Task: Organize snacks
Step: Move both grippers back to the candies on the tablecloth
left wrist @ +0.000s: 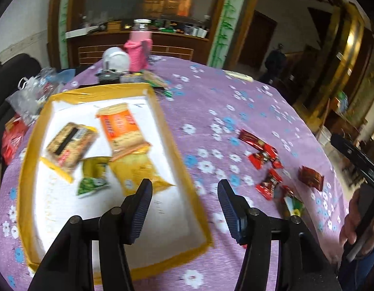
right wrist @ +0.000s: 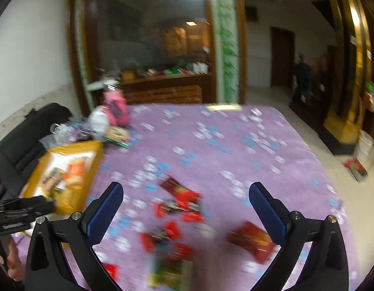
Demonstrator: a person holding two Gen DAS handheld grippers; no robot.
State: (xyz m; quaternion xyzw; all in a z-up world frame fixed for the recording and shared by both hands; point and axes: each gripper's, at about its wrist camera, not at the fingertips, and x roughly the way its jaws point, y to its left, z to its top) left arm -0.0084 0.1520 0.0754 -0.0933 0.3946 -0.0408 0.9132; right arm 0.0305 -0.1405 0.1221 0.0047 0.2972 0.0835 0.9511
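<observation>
A yellow-rimmed white tray (left wrist: 167, 131) lies on the purple flowered tablecloth (left wrist: 211, 101) and holds several snack packets, among them an orange one (left wrist: 121, 128) and a yellow one (left wrist: 138, 172). Several red snack packets (left wrist: 264, 152) lie loose to its right. My left gripper (left wrist: 184, 201) is open and empty above the tray's right edge. In the right wrist view my right gripper (right wrist: 187, 203) is open and empty above the red packets (right wrist: 179, 201); a green-yellow packet (right wrist: 170, 271) lies nearest. The tray (right wrist: 94, 150) sits at the left.
A pink bottle (left wrist: 138, 48), a white lid (left wrist: 115, 58) and small items stand at the table's far side. A clear plastic bag (left wrist: 31, 92) and a red pack (left wrist: 12, 138) lie left of the tray. A black chair (right wrist: 29, 131) stands left of the table.
</observation>
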